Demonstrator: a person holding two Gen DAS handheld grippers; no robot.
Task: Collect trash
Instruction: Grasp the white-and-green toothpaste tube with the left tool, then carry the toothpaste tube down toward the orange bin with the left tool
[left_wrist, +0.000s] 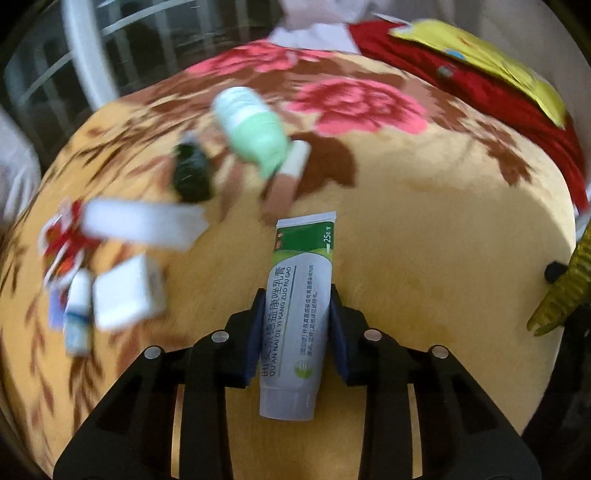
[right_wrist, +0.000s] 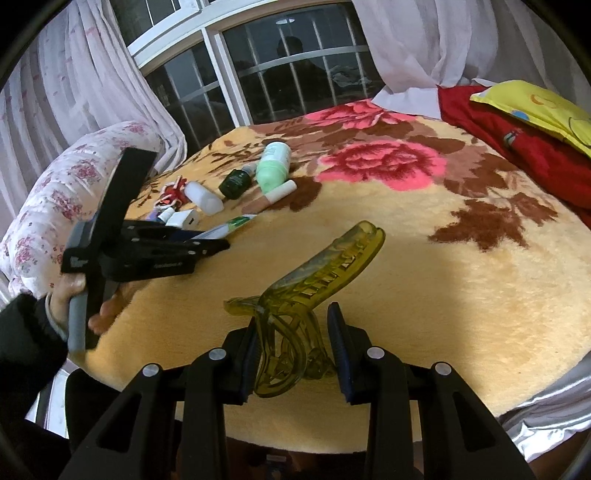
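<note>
My left gripper (left_wrist: 294, 325) is shut on a white and green ointment tube (left_wrist: 295, 306), held above the floral blanket (left_wrist: 424, 229). My right gripper (right_wrist: 295, 347) is shut on a yellow-green hair claw clip (right_wrist: 314, 280) that points up and away; the clip also shows at the right edge of the left wrist view (left_wrist: 561, 288). In the right wrist view the left gripper (right_wrist: 218, 245) holds the tube (right_wrist: 229, 227) at the left. A heap of trash lies beyond: a light green bottle (left_wrist: 255, 129), a dark green bottle (left_wrist: 192, 173), a white stick (left_wrist: 291, 170), white boxes (left_wrist: 127, 291).
A red and white wrapper (left_wrist: 62, 240) and a small white bottle (left_wrist: 78, 314) lie in the heap. A red cloth (right_wrist: 517, 136) and yellow pillow (right_wrist: 535, 107) lie at the far right. A flowered bolster (right_wrist: 55, 192), curtains and a barred window (right_wrist: 277, 74) stand behind.
</note>
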